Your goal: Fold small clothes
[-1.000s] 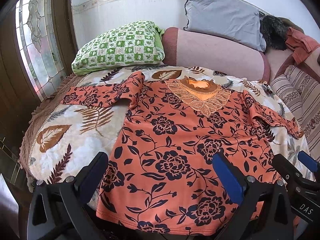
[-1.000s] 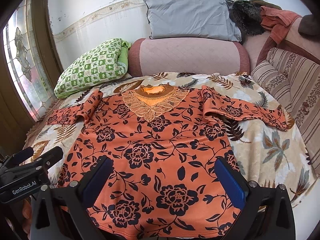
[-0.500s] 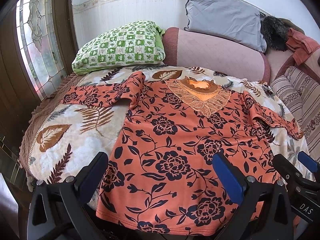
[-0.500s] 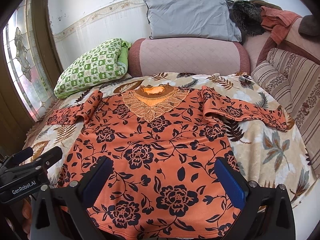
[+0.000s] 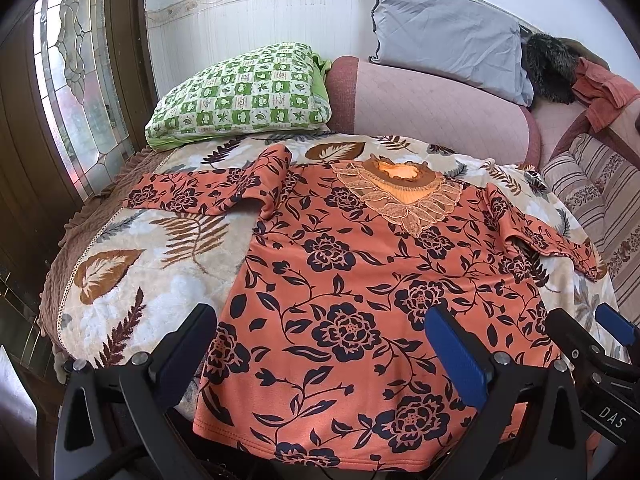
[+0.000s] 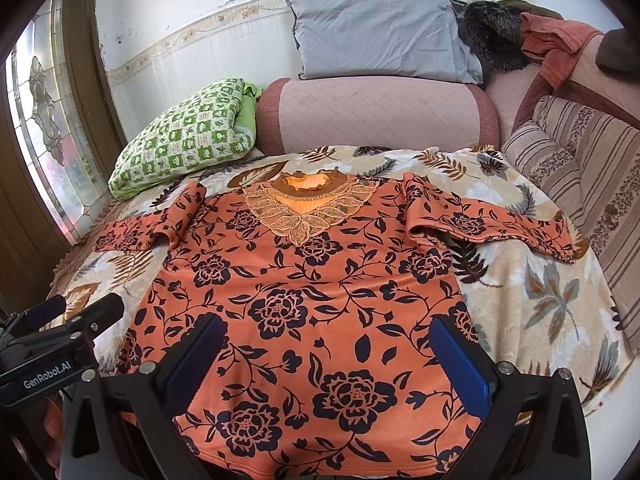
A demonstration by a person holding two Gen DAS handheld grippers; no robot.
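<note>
An orange top with dark flowers and a lace collar [image 5: 360, 280] lies spread flat, front up, on a leaf-patterned blanket [image 5: 132, 280]; it also shows in the right wrist view [image 6: 312, 300]. Both sleeves stretch out sideways, left sleeve [image 5: 200, 196], right sleeve [image 6: 488, 228]. My left gripper [image 5: 320, 344] is open and empty above the hem's left part. My right gripper [image 6: 324, 348] is open and empty above the hem's right part. The right gripper also shows in the left wrist view [image 5: 592, 344], and the left gripper in the right wrist view [image 6: 68, 316].
A green checked pillow [image 5: 240, 96] and a pink bolster [image 5: 432, 108] lie behind the top, a grey pillow [image 6: 380, 36] above them. Striped cushions [image 6: 580, 168] stand at the right. A door with patterned glass [image 5: 76, 92] is at the left. The blanket's edge drops off near the grippers.
</note>
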